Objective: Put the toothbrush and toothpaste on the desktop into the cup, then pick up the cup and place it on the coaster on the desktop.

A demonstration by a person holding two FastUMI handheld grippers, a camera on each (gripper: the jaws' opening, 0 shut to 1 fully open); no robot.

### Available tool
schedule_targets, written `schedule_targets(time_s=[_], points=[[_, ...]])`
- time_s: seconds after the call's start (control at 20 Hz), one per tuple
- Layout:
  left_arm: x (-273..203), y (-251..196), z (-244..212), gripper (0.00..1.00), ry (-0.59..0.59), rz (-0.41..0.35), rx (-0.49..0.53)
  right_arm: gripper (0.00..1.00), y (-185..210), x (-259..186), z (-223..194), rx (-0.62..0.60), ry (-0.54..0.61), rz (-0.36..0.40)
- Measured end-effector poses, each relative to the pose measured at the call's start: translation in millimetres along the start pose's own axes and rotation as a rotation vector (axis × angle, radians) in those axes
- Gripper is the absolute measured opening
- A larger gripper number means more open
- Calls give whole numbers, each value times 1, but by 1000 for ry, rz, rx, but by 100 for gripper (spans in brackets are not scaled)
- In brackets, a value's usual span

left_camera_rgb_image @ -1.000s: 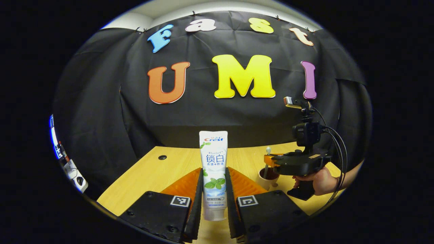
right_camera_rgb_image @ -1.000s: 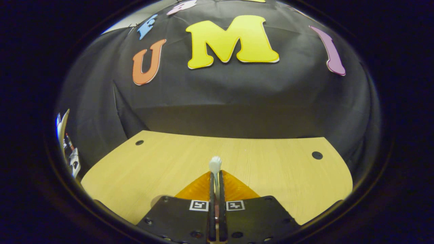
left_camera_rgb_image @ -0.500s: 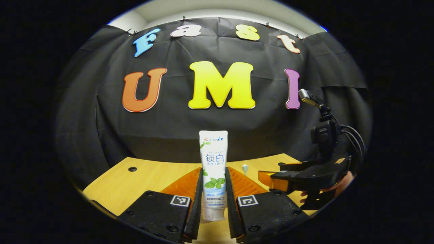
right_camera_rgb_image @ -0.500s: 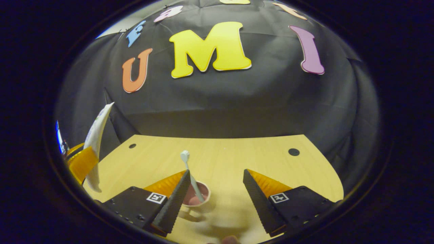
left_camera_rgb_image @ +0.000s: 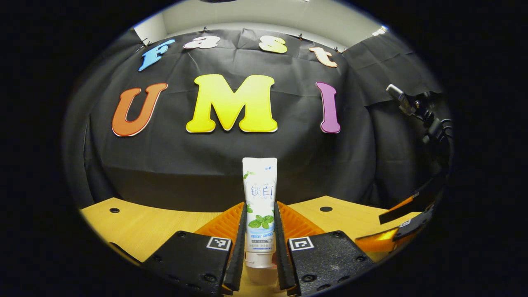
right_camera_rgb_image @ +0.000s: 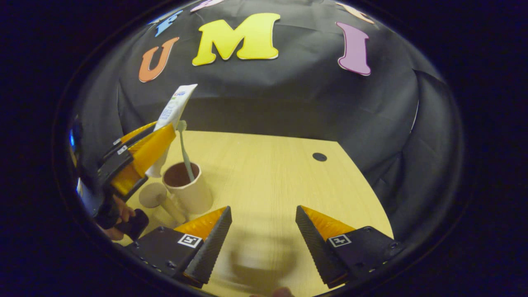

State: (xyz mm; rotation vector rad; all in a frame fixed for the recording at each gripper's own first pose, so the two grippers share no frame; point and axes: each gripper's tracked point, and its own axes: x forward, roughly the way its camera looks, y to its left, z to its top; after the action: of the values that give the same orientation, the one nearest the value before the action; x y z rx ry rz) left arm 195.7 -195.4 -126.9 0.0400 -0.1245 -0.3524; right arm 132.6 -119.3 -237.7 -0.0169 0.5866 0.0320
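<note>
Toothpaste tube (left_camera_rgb_image: 260,198) clamped upright in left gripper (left_camera_rgb_image: 260,247), left of frame beside cup (right_camera_rgb_image: 187,187) holding toothbrush (right_camera_rgb_image: 183,148); right gripper (right_camera_rgb_image: 262,231) spread wide, empty; risked tipping cup on insertion.

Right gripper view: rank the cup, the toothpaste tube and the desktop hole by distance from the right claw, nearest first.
From the right claw:
1. Cup, just ahead-left, toothbrush standing in it.
2. Toothpaste tube, farther left, held above the desk by the left claw.
3. Desktop hole, ahead-right near the far edge.
Tube versus hole is hard to call.
</note>
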Motion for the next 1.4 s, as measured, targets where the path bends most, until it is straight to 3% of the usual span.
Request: schedule_targets(time_s=[0.25,0.55,0.9,1.0,1.15,1.4], points=[[12,-6,-17,37,-19,-30,-5,95,14,-6,-19,-8,38,40],[3,-14,-46,38,27,-30,-1,95,21,-5,-15,22,27,47],[-12,-15,-44,48,42,-35,-16,94,20,-3,-14,49,22,24],[-21,-8,-39,72,69,-20,-34,95,19,-7,-11,64,19,16],[-45,14,-26,88,128,48,-90,95,25,-18,4,85,0,8],[-95,63,12,89,195,169,-79,95,58,-36,34,85,45,28]])
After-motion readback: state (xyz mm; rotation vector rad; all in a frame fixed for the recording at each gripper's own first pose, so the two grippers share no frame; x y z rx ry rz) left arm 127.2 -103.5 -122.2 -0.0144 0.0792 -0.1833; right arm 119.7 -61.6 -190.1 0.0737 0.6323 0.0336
